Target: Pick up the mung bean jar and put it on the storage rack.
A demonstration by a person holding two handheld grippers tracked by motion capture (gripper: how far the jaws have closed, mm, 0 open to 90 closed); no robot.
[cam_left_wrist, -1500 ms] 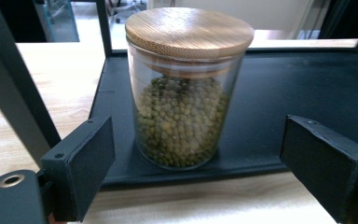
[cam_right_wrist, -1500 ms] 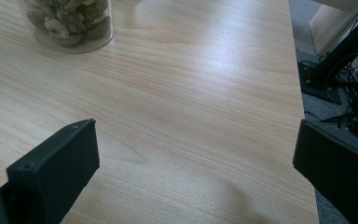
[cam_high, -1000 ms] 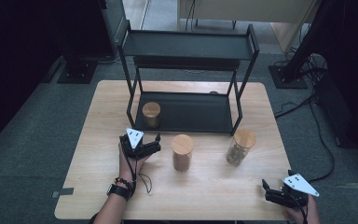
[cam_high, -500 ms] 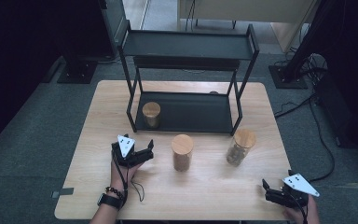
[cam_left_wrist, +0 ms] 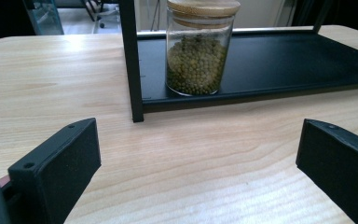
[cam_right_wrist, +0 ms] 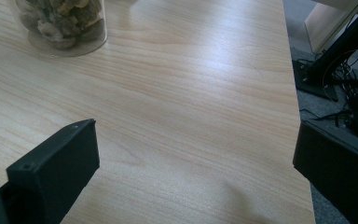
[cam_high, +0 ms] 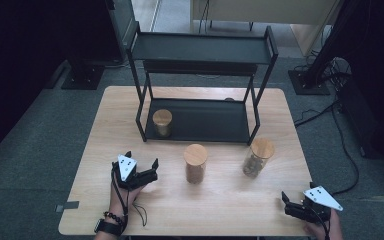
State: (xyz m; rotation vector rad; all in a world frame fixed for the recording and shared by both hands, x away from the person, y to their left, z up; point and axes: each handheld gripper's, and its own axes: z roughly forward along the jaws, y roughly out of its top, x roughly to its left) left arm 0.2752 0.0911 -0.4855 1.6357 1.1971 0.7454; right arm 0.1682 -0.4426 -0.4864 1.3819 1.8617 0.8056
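Glass jar of green beans [cam_left_wrist: 196, 51] stands on the rack's lower shelf [cam_left_wrist: 279, 60], straight ahead of the left tongs [cam_high: 141, 171], which gape, released. Two more jars wait on the surface [cam_high: 220, 200]: brown-filled jar [cam_high: 195, 163] beside the left tongs, pebbly jar [cam_high: 256, 157] ahead of the right tongs [cam_high: 289, 204] (also released). Judged one-third done.

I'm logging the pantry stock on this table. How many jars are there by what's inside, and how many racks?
Jar of green beans: 1
Jar of brown powder or grain: 1
Jar of pale brown chunks: 1
Black rack: 1
Total: 4
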